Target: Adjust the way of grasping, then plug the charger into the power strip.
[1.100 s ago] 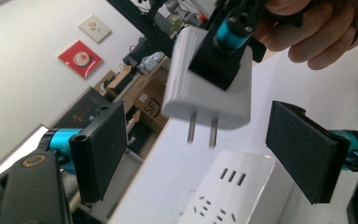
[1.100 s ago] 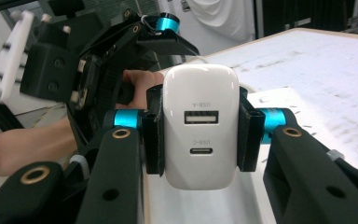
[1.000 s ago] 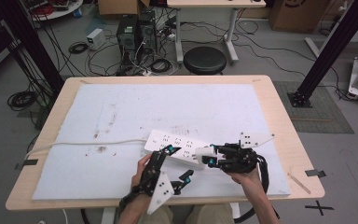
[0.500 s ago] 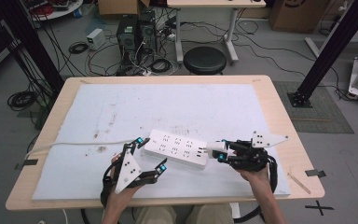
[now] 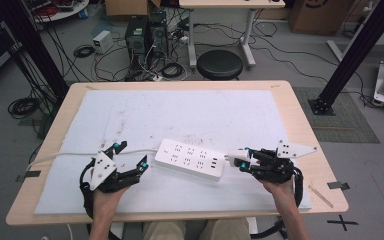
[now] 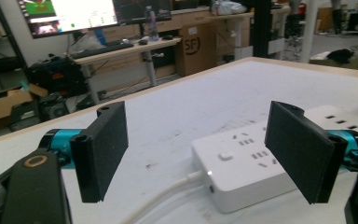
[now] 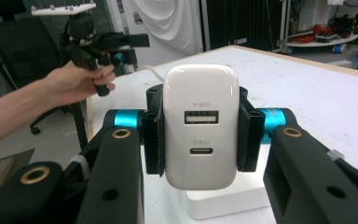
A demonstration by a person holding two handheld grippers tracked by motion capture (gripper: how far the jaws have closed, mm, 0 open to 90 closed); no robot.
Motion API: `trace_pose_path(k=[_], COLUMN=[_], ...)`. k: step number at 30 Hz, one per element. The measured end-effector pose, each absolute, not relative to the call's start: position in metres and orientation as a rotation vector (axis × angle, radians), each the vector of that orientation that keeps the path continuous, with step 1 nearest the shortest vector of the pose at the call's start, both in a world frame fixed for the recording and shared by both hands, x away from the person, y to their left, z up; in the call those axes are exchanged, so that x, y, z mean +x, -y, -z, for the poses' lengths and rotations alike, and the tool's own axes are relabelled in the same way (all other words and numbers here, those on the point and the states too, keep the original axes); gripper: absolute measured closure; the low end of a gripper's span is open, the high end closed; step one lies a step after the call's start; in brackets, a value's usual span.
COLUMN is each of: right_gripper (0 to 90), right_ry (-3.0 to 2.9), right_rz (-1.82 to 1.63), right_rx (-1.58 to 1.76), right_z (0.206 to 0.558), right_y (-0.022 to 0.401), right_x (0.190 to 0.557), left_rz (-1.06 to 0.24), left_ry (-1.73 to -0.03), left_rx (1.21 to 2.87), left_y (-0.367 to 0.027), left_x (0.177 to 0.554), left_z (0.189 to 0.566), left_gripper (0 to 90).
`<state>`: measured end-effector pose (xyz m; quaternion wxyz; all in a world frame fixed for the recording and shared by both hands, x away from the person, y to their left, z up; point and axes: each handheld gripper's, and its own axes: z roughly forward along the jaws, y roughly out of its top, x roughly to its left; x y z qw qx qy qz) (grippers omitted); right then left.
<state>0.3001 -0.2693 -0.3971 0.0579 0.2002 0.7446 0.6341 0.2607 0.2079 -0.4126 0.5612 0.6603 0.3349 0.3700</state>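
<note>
The right tongs [image 5: 242,161] pinch a white USB charger [image 7: 200,126] by its 2 flat sides, the black pads pressed tight against it. In the right gripper view the charger's face looks back at the camera with 2 ports, 1 above the other, and just under and beyond it lies the near end of a white power strip [image 5: 190,159]. In the high view the charger sits at the tip of the right tongs, close against the strip's right-hand end; whether they touch cannot be told.

The left tongs [image 5: 129,157] stand spread wide with nothing between them, hovering low over the white mat [image 5: 190,112] that covers the worktop [image 5: 300,117]. Seen along them in the left gripper view, the strip's cable end lies just ahead, toward the right jaw, and its white cable [image 6: 165,196] runs off between the jaws toward the camera. The strip lies between the 2 pairs of tongs, flat on the mat.
</note>
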Motion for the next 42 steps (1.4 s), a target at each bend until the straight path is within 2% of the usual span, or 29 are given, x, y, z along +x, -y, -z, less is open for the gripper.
trace_pose_path(k=[5, 6, 14, 33, 42], right_gripper=[63.0, 63.0, 63.1, 63.1, 63.1], right_ry=[-2.273, -2.299, -2.406, -2.684, -2.854], right_rz=[-1.895, -1.843, -1.724, -1.389, -1.115], right_rx=[0.597, 0.597, 0.618, 0.552, 0.498], right_z=[0.397, 0.396, 0.391, 0.365, 0.355], right_y=[0.268, 0.266, 0.257, 0.227, 0.190], right_x=[0.299, 0.301, 0.313, 0.353, 0.382], left_rz=[-0.915, -0.911, -0.919, -0.918, -0.958], left_ry=[-0.871, -0.922, -0.991, -1.019, -1.051], left_rx=[1.543, 1.528, 1.506, 1.506, 1.442], left_y=[-0.228, -0.242, -0.263, -0.277, -0.279], left_x=[0.259, 0.258, 0.256, 0.267, 0.266], left_z=[0.416, 0.421, 0.426, 0.439, 0.441], left_gripper=[21.3, 21.3, 21.6, 21.8, 21.8])
